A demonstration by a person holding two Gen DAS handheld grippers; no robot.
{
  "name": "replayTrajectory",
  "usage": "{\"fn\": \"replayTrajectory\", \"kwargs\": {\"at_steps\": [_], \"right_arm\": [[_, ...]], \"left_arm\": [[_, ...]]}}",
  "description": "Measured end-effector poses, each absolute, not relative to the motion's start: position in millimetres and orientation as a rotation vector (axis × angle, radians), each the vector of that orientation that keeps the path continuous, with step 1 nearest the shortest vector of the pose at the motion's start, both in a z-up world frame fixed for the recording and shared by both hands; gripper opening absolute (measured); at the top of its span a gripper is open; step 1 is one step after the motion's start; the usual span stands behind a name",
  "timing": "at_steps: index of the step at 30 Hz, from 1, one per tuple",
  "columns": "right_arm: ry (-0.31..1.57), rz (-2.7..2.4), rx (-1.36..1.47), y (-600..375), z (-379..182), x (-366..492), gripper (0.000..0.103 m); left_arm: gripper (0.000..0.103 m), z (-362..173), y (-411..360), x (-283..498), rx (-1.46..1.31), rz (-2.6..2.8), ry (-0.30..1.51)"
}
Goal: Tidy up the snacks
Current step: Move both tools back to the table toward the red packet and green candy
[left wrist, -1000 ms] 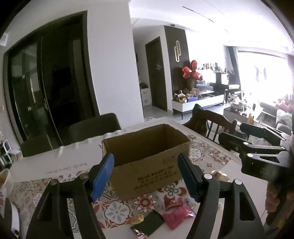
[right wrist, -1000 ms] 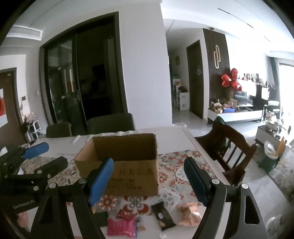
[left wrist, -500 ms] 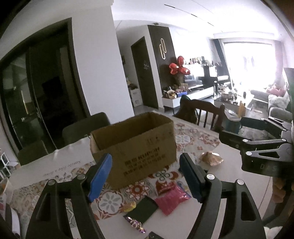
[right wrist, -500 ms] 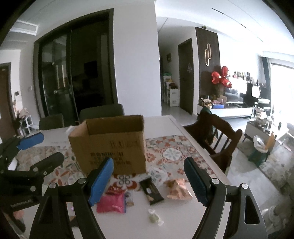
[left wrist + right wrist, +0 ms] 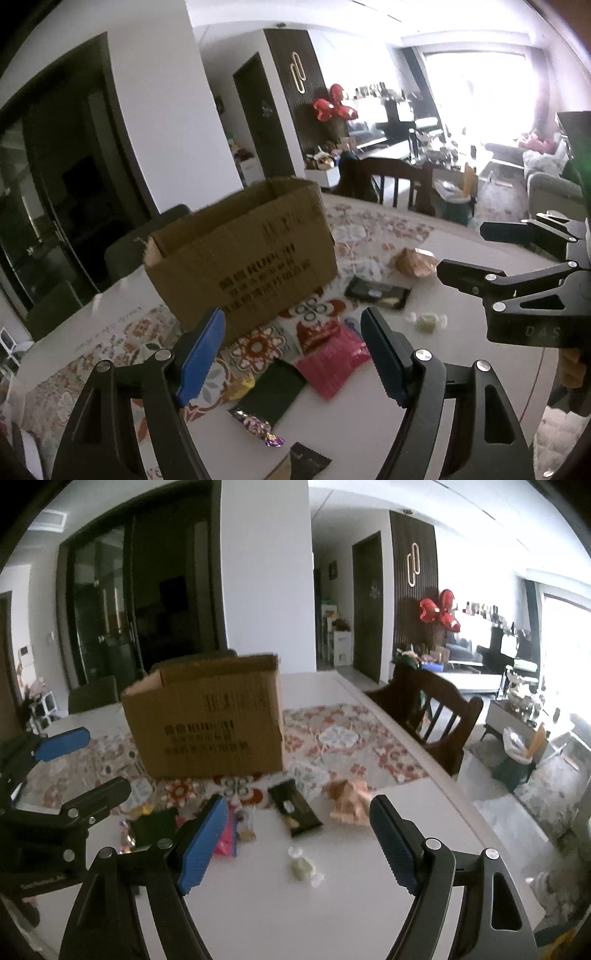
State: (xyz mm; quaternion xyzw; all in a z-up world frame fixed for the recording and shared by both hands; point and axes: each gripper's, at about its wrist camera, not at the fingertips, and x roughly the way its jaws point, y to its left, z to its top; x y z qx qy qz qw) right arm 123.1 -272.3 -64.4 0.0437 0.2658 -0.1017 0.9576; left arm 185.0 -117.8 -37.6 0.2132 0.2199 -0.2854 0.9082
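An open cardboard box [image 5: 243, 254] [image 5: 207, 720] stands on the patterned table runner. Loose snacks lie in front of it on the white table: a pink packet [image 5: 334, 360] [image 5: 226, 836], a dark green packet [image 5: 277, 391] [image 5: 153, 827], a black bar [image 5: 376, 291] [image 5: 295, 808], a tan crinkled bag [image 5: 413, 260] [image 5: 349, 797], a pale green wrapped candy [image 5: 426, 320] [image 5: 303, 867] and a purple foil candy [image 5: 255, 424]. My left gripper [image 5: 291, 362] [image 5: 81, 764] is open and empty above the pink packet. My right gripper [image 5: 295, 842] [image 5: 461, 251] is open and empty above the pale candy.
A dark wooden chair [image 5: 428, 705] stands at the table's right side, dark padded chairs [image 5: 96, 694] behind the box. The table edge [image 5: 491, 834] runs along the right. Another dark packet [image 5: 306, 461] lies at the near edge.
Both grippers have tipped downward and moved closer to the table, so more snacks show in front of the box. Both stay open and empty.
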Motion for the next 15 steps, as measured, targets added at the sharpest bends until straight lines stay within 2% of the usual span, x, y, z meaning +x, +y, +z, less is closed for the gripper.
{"fn": "replayTrajectory", "kwargs": {"at_steps": [15], "right_arm": [[0.692,-0.215,0.090,-277,-117,142,0.079]], "left_arm": [[0.075,-94,-131,210,0.474,-0.665,0.594]]}}
